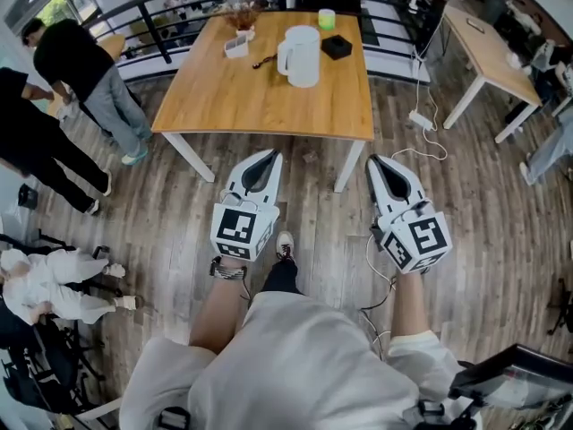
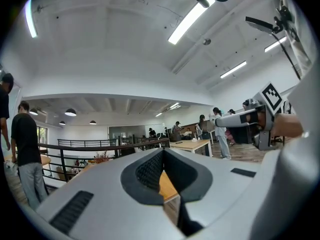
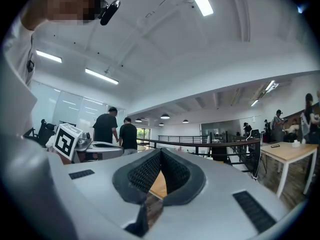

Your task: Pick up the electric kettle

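The white electric kettle (image 1: 300, 56) stands upright on the far half of a wooden table (image 1: 260, 106), handle to the left. Both grippers are held level over the floor, short of the table's near edge and apart from the kettle. My left gripper (image 1: 270, 156) has its jaws closed tip to tip with nothing between them, which the left gripper view (image 2: 162, 152) also shows. My right gripper (image 1: 377, 161) is likewise shut and empty (image 3: 161, 152). The kettle is hidden behind the jaws in both gripper views.
On the table beyond the kettle lie a black box (image 1: 337, 46), a green cup (image 1: 327, 18), a small white box (image 1: 236, 45) and a dried plant (image 1: 243, 14). A railing (image 1: 179, 7) runs behind. People (image 1: 85, 74) stand at the left. A second table (image 1: 488, 47) and a power strip (image 1: 420, 119) are at the right.
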`<state>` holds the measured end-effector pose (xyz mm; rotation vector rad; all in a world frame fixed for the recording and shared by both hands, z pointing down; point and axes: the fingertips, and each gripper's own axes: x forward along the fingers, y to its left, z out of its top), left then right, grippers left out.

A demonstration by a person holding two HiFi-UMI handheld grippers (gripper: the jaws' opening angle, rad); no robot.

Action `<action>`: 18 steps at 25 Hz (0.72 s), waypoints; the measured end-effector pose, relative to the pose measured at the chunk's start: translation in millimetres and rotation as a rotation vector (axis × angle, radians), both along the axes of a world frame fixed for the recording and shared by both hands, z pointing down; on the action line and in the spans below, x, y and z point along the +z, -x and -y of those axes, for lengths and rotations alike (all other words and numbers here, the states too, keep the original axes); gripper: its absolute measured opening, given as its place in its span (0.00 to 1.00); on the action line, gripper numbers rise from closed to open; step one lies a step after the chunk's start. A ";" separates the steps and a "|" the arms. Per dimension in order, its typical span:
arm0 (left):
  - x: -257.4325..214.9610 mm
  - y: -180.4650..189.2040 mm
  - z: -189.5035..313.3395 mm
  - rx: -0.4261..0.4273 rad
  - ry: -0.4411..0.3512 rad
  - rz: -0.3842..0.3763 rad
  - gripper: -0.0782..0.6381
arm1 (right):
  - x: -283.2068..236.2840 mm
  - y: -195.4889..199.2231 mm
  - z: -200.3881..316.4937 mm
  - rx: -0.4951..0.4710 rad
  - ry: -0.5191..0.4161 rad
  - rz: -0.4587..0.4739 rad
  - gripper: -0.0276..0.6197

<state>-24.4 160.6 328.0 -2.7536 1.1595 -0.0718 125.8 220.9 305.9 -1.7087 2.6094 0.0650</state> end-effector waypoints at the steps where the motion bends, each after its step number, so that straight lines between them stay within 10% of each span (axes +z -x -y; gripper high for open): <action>1: -0.5 1.1 15.2 -0.004 -0.002 -0.001 0.11 | -0.6 0.0 14.0 0.004 -0.003 0.003 0.05; 18: -5.6 7.2 197.2 -0.003 0.028 0.022 0.11 | -5.9 9.9 196.2 0.013 0.045 0.000 0.05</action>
